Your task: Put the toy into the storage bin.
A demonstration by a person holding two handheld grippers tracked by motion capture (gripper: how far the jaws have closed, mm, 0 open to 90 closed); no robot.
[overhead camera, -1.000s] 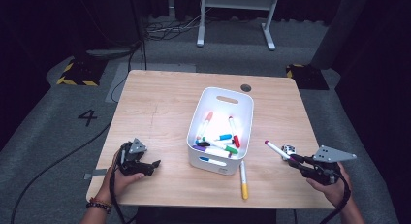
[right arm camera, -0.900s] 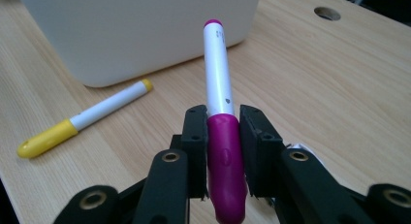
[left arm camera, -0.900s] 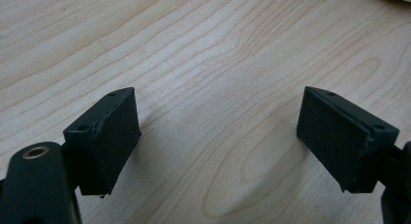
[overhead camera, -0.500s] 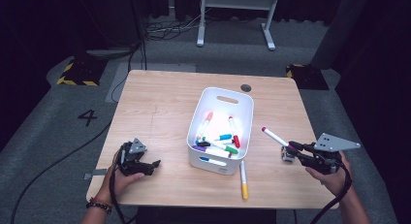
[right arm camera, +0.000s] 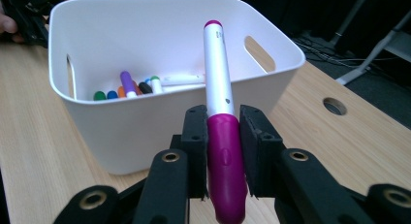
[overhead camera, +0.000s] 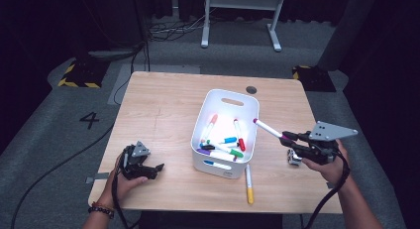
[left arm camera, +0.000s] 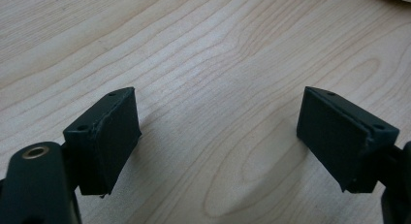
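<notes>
right gripper (right arm camera: 218, 151) clamped on magenta marker (right arm camera: 219, 112) by its cap end, near white bin (overhead camera: 198, 140). long tip may clip the rim and pivot loose. left gripper (left arm camera: 218, 136) wide open, empty, at desk's near-left corner.

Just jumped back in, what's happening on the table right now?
A person is gathering markers into the white bin. The right tool is clamped on a magenta-capped marker, held in the air beside the bin with its tip over the rim. The left tool rests open on the table, holding nothing. Several markers already lie in the bin, and a yellow marker lies on the table in front of it.
</notes>
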